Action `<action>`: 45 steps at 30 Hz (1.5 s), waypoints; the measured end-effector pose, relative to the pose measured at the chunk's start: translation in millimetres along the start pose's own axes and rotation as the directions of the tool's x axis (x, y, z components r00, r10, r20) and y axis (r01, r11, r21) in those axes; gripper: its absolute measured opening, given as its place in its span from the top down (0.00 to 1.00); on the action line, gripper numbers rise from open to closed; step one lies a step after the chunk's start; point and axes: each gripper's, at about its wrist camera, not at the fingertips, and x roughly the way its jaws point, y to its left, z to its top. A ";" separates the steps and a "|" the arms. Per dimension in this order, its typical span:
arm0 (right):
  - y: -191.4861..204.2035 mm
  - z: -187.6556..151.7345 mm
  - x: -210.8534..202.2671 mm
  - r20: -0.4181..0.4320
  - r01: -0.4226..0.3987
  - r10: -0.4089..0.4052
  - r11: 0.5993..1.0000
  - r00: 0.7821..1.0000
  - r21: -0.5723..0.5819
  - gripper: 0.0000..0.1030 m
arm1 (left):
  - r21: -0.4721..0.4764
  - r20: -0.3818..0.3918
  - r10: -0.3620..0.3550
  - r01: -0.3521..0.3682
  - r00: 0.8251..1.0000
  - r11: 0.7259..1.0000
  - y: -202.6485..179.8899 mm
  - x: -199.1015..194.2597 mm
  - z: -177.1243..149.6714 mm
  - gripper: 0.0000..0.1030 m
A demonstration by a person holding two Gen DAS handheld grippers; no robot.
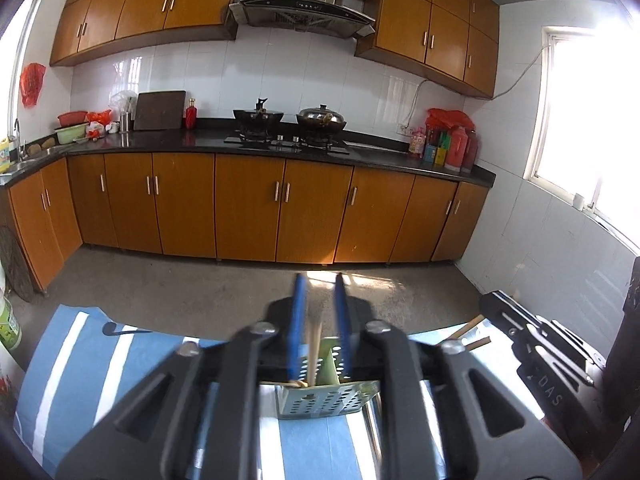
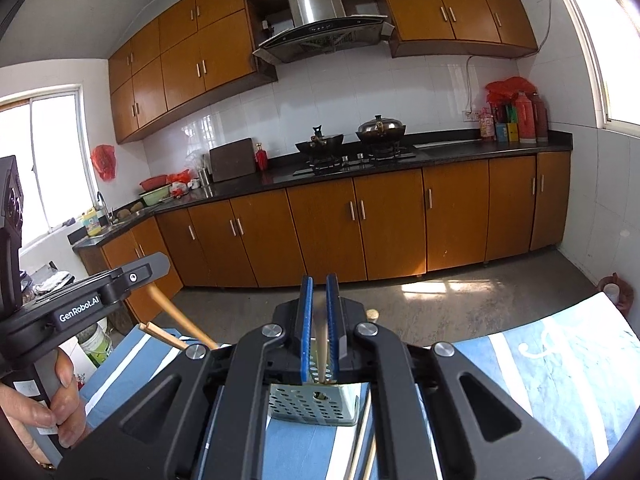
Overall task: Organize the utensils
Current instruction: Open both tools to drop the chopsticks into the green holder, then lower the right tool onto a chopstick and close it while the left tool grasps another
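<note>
Left claw (image 1: 320,312) sits part-open w/ chopsticks (image 1: 314,344) loose between pads; right claw (image 2: 320,308) grips chopstick (image 2: 321,344) over perforated holder (image 2: 308,404).

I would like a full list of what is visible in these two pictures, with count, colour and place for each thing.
utensil holder: one, pale perforated metal, on the striped cloth below both grippers
chopsticks: a few, light wood, standing in the holder
striped cloth: one, blue and white, covering the near surface
woks: two, dark, on the stove
thermos flasks: two, red, right end of the counter
cutting board: one, dark brown, leaning on the wall tiles
left gripper: black with blue pads, slightly apart, chopsticks between
right gripper: black with blue pads, shut on one chopstick
hand: one, holding the left gripper's handle
</note>
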 end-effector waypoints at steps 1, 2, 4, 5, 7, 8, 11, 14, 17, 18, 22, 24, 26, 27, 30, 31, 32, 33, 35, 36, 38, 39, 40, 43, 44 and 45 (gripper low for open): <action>-1.7 0.2 -4.2 0.006 0.001 -0.001 1.000 1.000 0.007 0.92 | 0.001 0.007 0.002 -0.002 1.000 1.000 0.2 -4.3 0.6 0.74; -3.0 1.4 -8.7 0.014 0.005 -0.006 1.000 1.000 0.011 0.92 | 0.000 0.012 0.002 -0.002 1.000 1.000 0.8 -8.7 1.1 0.73; -6.5 2.0 -18.5 0.030 0.019 -0.020 1.000 0.999 0.016 0.92 | -0.002 0.023 0.002 -0.002 1.000 1.000 2.1 -19.1 1.9 0.73; -9.2 1.6 -25.5 0.037 0.030 -0.031 0.999 0.999 0.019 0.92 | -0.003 0.030 0.000 0.000 1.000 1.000 2.5 -24.6 2.2 0.73; -15.7 -1.0 -38.9 0.043 0.053 -0.054 0.998 0.998 0.029 0.92 | -0.001 0.043 0.000 0.000 0.999 1.000 5.7 -39.5 2.1 0.73; -20.6 -3.7 -45.8 0.041 0.067 -0.068 0.997 0.997 0.035 0.88 | 0.003 0.049 0.000 0.000 0.999 1.000 7.7 -47.6 0.5 0.73; -36.2 -20.0 -61.7 0.015 0.106 -0.107 0.993 0.994 0.056 0.75 | 0.020 0.053 0.014 -0.015 0.999 1.000 16.8 -71.9 -12.4 0.71; -51.8 -45.7 -63.3 -0.049 0.153 -0.150 0.987 0.987 0.050 0.74 | 0.028 0.027 0.036 -0.037 0.999 0.999 30.6 -87.5 -35.4 0.69; -65.1 -79.1 -47.8 -0.148 0.193 -0.186 0.981 0.971 0.036 0.74 | 0.032 -0.032 0.068 -0.067 0.997 0.997 48.7 -89.8 -68.0 0.69; -70.4 -89.3 -43.1 -0.180 0.198 -0.187 0.979 0.966 0.044 0.74 | 0.031 -0.059 0.080 -0.078 0.995 0.996 55.5 -86.6 -79.8 0.69; -73.2 -133.0 -8.8 -0.319 0.191 -0.157 0.979 0.935 0.077 0.74 | 0.009 -0.160 0.121 -0.121 0.980 0.993 82.8 -64.1 -114.7 0.69; -68.0 -153.4 7.7 -0.375 0.173 -0.132 0.982 0.917 0.078 0.74 | -0.028 -0.211 0.128 -0.137 0.969 0.990 99.7 -48.8 -131.7 0.69; -60.9 -170.3 23.0 -0.423 0.151 -0.105 0.986 0.900 0.077 0.74 | -0.044 -0.244 0.134 -0.149 0.960 0.988 111.1 -36.9 -145.8 0.69; -56.7 -177.6 30.1 -0.442 0.139 -0.092 0.988 0.892 0.074 0.74 | -0.048 -0.260 0.137 -0.155 0.956 0.987 113.3 -30.6 -151.7 0.69; -43.0 -192.7 48.8 -0.486 0.112 -0.076 0.993 0.871 0.045 0.74 | -0.062 -0.310 0.136 -0.163 0.941 0.985 122.4 -14.1 -169.7 0.69; -41.3 -194.6 53.3 -0.495 0.113 -0.081 0.993 0.865 0.034 0.74 | -0.066 -0.325 0.136 -0.165 0.936 0.984 125.6 -9.6 -175.3 0.68; -38.4 -198.1 58.4 -0.505 0.112 -0.085 0.993 0.859 0.023 0.74 | -0.068 -0.336 0.136 -0.168 0.932 0.984 126.7 -6.6 -178.7 0.69; -37.0 -200.5 62.6 -0.514 0.112 -0.085 0.994 0.853 0.020 0.74 | -0.070 -0.345 0.135 -0.169 0.929 0.983 128.6 -3.2 -181.7 0.69; -37.6 -202.8 69.4 -0.527 0.117 -0.096 0.993 0.845 0.008 0.74 | -0.076 -0.362 0.128 -0.166 0.924 0.983 130.8 1.5 -188.0 0.69; -37.1 -204.6 71.9 -0.532 0.125 -0.107 0.992 0.840 -0.003 0.74 | -0.078 -0.366 0.125 -0.164 0.922 0.983 131.1 3.3 -189.9 0.69; -37.4 -206.7 70.8 -0.526 0.129 -0.123 0.991 0.842 -0.026 0.78 | -0.080 -0.375 0.114 -0.154 0.920 0.985 131.8 8.0 -193.8 0.68; -36.3 -207.6 70.6 -0.521 0.137 -0.140 0.990 0.842 -0.046 0.82 | -0.083 -0.379 0.108 -0.150 0.919 0.985 131.6 10.4 -195.3 0.68; -35.8 -208.3 72.1 -0.519 0.148 -0.159 0.987 0.840 -0.063 0.92 | -0.083 -0.384 0.099 -0.141 0.918 0.987 129.6 13.0 -196.1 0.69; -50.1 -208.7 70.1 -0.506 0.201 -0.201 0.978 0.839 -0.057 0.93 | -0.085 -0.401 0.065 -0.108 0.914 0.991 123.3 21.5 -202.5 0.69; -58.9 -208.6 67.7 -0.498 0.243 -0.233 0.969 0.835 -0.046 0.93 | -0.084 -0.406 0.056 -0.099 0.912 0.992 120.8 25.2 -203.5 0.69; -67.5 -207.6 65.8 -0.495 0.275 -0.252 0.961 0.832 -0.027 0.93 | -0.083 -0.415 0.042 -0.084 0.909 0.993 117.7 29.3 -206.7 0.69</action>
